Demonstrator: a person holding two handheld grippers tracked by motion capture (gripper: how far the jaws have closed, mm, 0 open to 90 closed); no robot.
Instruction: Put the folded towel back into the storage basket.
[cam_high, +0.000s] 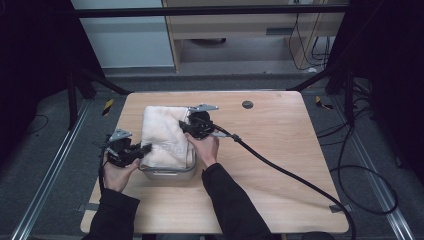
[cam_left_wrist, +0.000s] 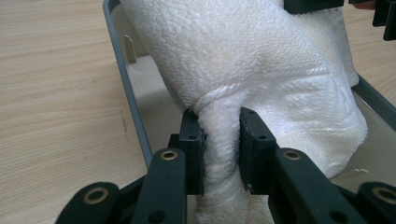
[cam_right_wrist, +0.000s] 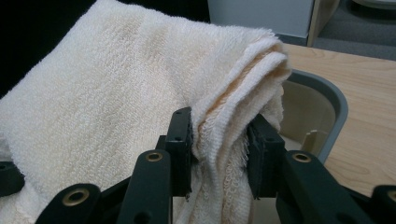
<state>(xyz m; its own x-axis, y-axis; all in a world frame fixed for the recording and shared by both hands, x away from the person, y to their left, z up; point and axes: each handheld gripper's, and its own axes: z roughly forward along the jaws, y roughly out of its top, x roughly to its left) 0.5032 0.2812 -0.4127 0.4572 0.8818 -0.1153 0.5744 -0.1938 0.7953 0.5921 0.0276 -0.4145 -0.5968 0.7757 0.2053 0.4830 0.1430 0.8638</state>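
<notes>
One white terry-cloth towel (cam_high: 164, 134), thick and looped in texture, is seen folded into a long bundle and draped over one grey plastic tub (cam_high: 167, 173) w/ rounded corners, near the centre-left of a light wood-grain table (cam_high: 280, 165). The towel's lower end is sunk into the tub; its upper part is spread across the far rim.

Two black two-jaw grippers are held by a person in dark sleeves. The left gripper (cam_high: 145, 148) is placed at the towel's left edge, approx. level w/ the tub's front half. In the left gripper view, the left gripper (cam_left_wrist: 219, 149) is clamped on a bunched fold of towel (cam_left_wrist: 261, 70); the cloth is squeezed narrow between the flat pads, and a corded hem is seen just above them. The tub's grey rim (cam_left_wrist: 123, 84) and pale inner wall are shown beside it.

The right gripper (cam_high: 186, 127) is set at the towel's right edge, farther back. In the right gripper view, the right gripper (cam_right_wrist: 219, 149) is closed on several stacked layers of towel (cam_right_wrist: 116, 102), whose fringed edges are pinched between the pads. The tub (cam_right_wrist: 334, 100) is shown to the right, curved rim visible, cream inside.

One thick black cable (cam_high: 280, 170) is trailed from the right gripper across the table to its right-hand edge. One small dark round disc (cam_high: 247, 104) is set in the tabletop near the far edge.
</notes>
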